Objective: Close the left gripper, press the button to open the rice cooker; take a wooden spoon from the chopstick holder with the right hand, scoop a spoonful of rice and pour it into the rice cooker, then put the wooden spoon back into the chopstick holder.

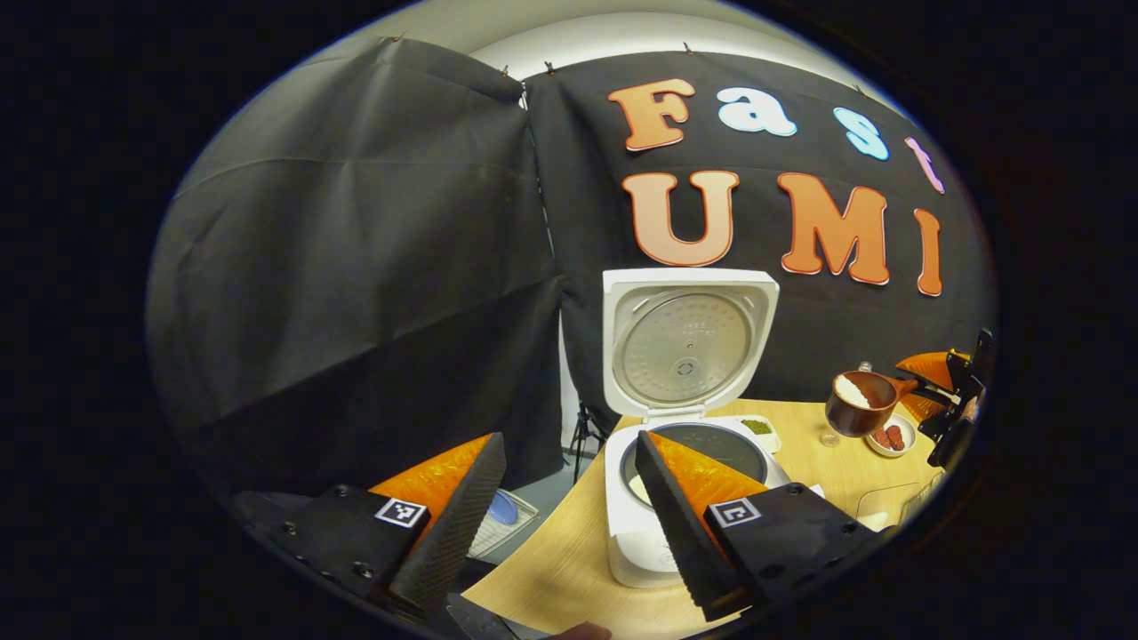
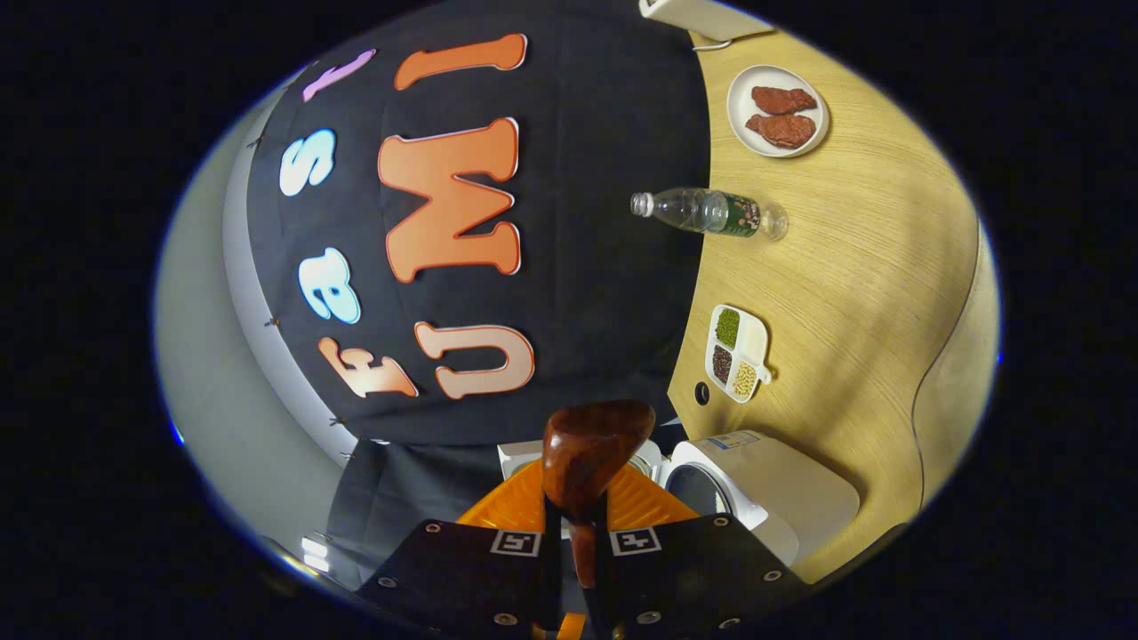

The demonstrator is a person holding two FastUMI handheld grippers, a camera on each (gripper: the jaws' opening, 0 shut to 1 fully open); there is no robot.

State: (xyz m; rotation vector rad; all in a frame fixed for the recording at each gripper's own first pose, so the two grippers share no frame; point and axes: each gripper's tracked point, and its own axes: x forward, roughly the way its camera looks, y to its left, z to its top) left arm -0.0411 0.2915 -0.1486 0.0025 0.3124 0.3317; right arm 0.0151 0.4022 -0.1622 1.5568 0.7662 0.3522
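Wooden spoon (image 2: 587, 458): dark reddish-brown, glossy, deep rounded bowl; handle clamped between the right gripper's (image 2: 576, 524) two fingers, which sit narrow against it. In the left gripper view the spoon (image 1: 861, 402) is in the air over the table's right part, bowl up, heaped with white rice (image 1: 852, 391).
Rice cooker (image 1: 662, 524): white, boxy with rounded corners, on the table's left end. Lid (image 1: 689, 342) upright, its inner plate a dull metal disc with dimpled texture. Round dark pot open; some white rice at its left bottom.
Left gripper (image 1: 569, 507): fingers wide apart, holding nothing; ridged wedge-shaped pads; right finger overlaps the cooker's rim.
Table (image 2: 853, 267): pale wood-grain, curved edge.
Divided dish (image 2: 736, 352): white, three compartments of green, dark and yellowish grains, just beyond the cooker.
Bottle (image 2: 707, 212): clear plastic, standing farther along the table.
Round plate (image 2: 778, 111): white, two reddish-brown lumpy pieces.
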